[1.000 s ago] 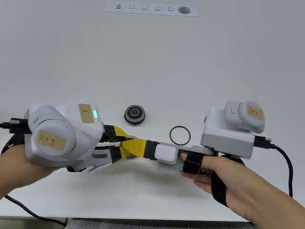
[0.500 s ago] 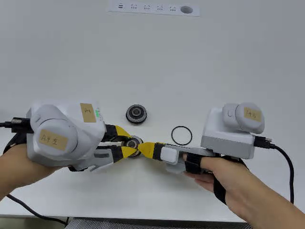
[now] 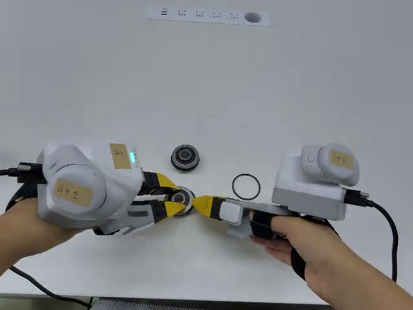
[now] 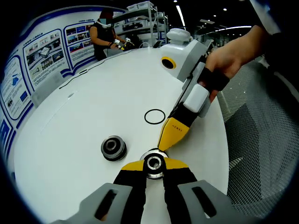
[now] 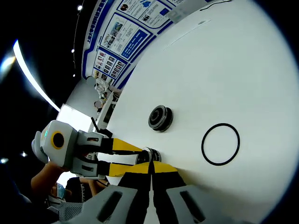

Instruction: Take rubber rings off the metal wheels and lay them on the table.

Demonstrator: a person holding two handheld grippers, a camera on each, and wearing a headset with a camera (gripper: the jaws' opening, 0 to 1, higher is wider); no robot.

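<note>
In the head view the left gripper (image 3: 171, 195) is clamped on the held wheel (image 3: 183, 197), one jaw on each side. I judge this is to steady the wheel while the other tool works at its rim. The right gripper (image 3: 202, 205) points in from the opposite side, its yellow tips touching the held wheel's edge. A loose rubber ring (image 3: 246, 186) lies flat on the table (image 3: 271, 97), beyond and to the right of the held wheel, near it but apart. A second wheel (image 3: 185, 157) sits just beyond the held wheel, and a power strip (image 3: 206, 13) lies far beyond it. In the left gripper view the held wheel sits squarely between the two yellow pads, its face toward the camera, and the right gripper's tips meet its upper right rim. In the right gripper view that tool's jaws are pressed together right at the held wheel's rim. I cannot tell whether rubber is pinched between them, nor whether the held wheel wears a ring. By my reading, the tips are set there to catch a ring and peel it off.
</note>
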